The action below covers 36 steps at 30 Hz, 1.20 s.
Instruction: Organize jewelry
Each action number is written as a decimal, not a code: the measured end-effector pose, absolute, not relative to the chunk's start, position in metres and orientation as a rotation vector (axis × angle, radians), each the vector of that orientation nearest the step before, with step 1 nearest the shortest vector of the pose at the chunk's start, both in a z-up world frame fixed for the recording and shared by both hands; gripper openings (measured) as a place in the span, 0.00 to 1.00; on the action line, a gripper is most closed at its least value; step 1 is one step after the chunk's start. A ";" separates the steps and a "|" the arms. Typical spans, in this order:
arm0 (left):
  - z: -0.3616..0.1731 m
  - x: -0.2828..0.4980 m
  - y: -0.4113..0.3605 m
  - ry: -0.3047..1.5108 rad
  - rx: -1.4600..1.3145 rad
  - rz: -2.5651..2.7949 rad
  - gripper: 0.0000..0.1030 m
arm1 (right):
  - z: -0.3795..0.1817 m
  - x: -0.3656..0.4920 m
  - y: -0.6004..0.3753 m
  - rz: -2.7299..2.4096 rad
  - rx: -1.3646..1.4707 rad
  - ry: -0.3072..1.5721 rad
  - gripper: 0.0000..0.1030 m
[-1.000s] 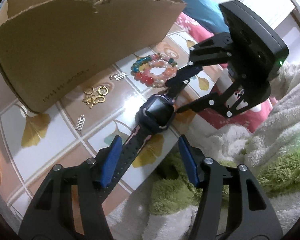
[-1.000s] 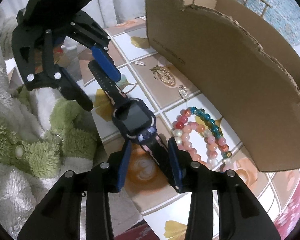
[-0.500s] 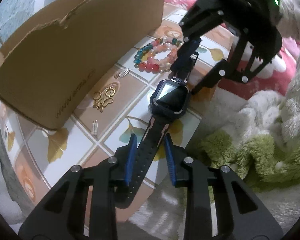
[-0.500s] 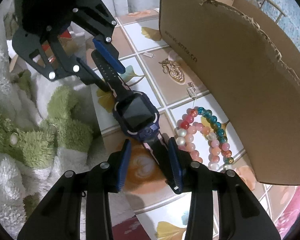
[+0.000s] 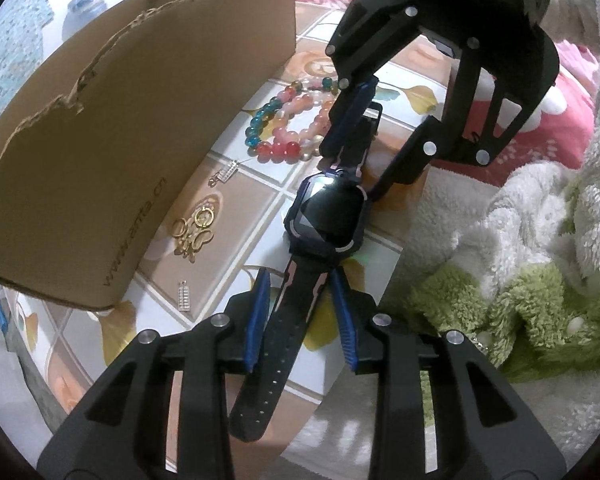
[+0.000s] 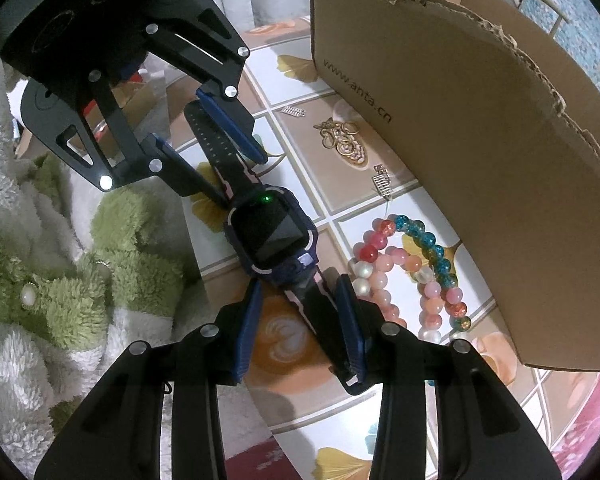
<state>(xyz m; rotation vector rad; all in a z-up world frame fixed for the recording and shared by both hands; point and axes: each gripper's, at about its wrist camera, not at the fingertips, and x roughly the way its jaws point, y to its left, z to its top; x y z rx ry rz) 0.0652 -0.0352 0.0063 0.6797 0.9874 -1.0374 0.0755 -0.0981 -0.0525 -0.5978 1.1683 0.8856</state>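
Stretching between the two tools, the dark smartwatch (image 5: 327, 216) lies face up on the tiled counter (image 5: 256, 200), one strap end in each grip, probably so it can be lifted level and carried without the straps flopping. The left hand-held gripper (image 5: 300, 316) has its blue pads set against the edges of the perforated strap, apparently clamped on it. The right hand-held gripper (image 6: 298, 328) straddles the opposite strap just below the watch body; its far pad seems to touch the strap, though I cannot tell whether the near one presses too. Beside the watch, the beaded bracelets (image 6: 410, 268), the gold earrings (image 6: 342, 138) and two small silver charms lie near the wall of the torn cardboard box (image 6: 460, 128), which looks like the place the pieces are meant to go. A fluffy green-and-white blanket (image 5: 520, 280) borders the counter. Compared with a second ago, the left jaws, then spread wide around the strap, have narrowed onto it, and the left view has swung round; the right grip looks unchanged.
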 end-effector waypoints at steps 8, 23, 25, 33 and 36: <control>0.007 0.048 -0.044 0.914 0.765 -1.037 0.21 | -0.053 0.072 -0.098 0.884 -0.615 1.144 0.20; 0.012 -0.001 -0.060 0.799 0.878 -1.025 0.19 | -0.052 0.063 -0.096 0.897 -0.684 1.080 0.35; 0.012 -0.004 -0.062 0.794 0.891 -1.021 0.19 | -0.055 0.062 -0.094 0.911 -0.729 1.062 0.38; 0.008 -0.019 -0.069 0.780 0.957 -0.984 0.19 | -0.067 0.067 -0.079 1.018 -0.762 1.050 0.38; 0.019 -0.013 -0.053 0.788 0.958 -0.973 0.18 | -0.068 0.064 -0.074 1.050 -0.742 1.069 0.38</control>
